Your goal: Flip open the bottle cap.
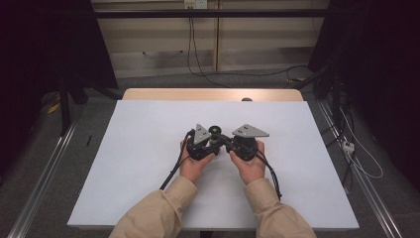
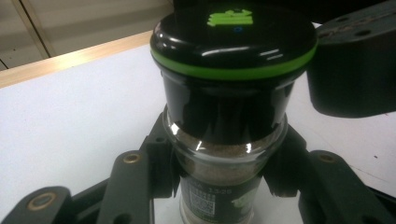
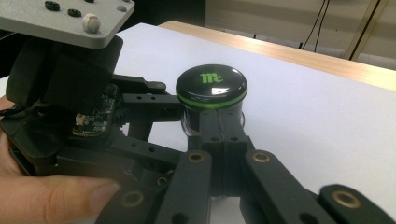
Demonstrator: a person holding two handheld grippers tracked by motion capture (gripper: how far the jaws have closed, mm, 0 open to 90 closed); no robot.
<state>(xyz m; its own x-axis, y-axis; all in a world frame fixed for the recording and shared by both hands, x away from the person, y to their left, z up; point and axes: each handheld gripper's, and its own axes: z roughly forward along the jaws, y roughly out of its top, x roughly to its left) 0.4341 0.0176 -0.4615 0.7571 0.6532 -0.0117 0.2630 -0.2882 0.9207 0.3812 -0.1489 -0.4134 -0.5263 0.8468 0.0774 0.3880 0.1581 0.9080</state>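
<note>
One tool point(image 2: 224, 186) seemingly clamps spice jar point(image 2: 229, 140).

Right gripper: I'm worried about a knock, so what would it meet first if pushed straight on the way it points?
Most likely the spice jar, just beyond the right gripper with its shut jaws; depth is unclear.

A white table top point(image 1: 148, 163) fills the middle, with a strip of pale wood point(image 1: 213, 94) along its edge at twelve o'clock. Beyond that, a beige wall point(image 1: 158, 34) with black cables point(image 1: 190, 44) hanging down from an outlet point(image 1: 194, 4). Grey floor point(image 1: 39, 163) at nine o'clock, metal rails point(image 1: 44, 168) running along it. Dark curtains point(image 1: 376, 59) close in at two and ten o'clock. A white power strip point(image 1: 348, 146) lies at three.
</note>
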